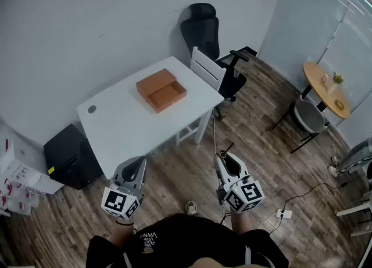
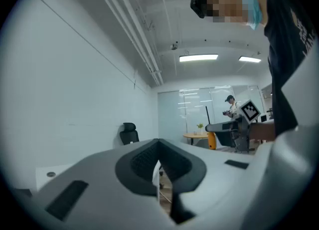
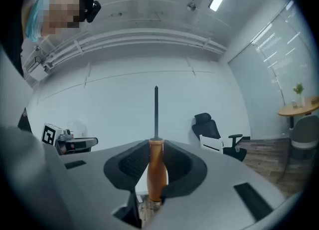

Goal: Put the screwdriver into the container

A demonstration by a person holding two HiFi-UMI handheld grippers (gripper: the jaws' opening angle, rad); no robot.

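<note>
An open orange container [image 1: 161,89] rests on the white table [image 1: 128,124], well ahead of both grippers. My right gripper [image 1: 222,157] is held over the wooden floor off the table's near right corner. It is shut on the screwdriver's orange handle [image 3: 156,169], and the dark shaft [image 3: 156,112] sticks out past the jaws. In the head view the screwdriver [image 1: 226,147] shows only as a thin dark shaft. My left gripper [image 1: 138,163] hovers by the table's near edge, shut with nothing in it [image 2: 159,146].
A white chair [image 1: 207,68] and a black office chair [image 1: 203,28] stand at the table's right end. A black cabinet [image 1: 72,156] sits left of the table. A round wooden table [image 1: 325,86] is far right. A cable and power strip [image 1: 283,213] lie on the floor.
</note>
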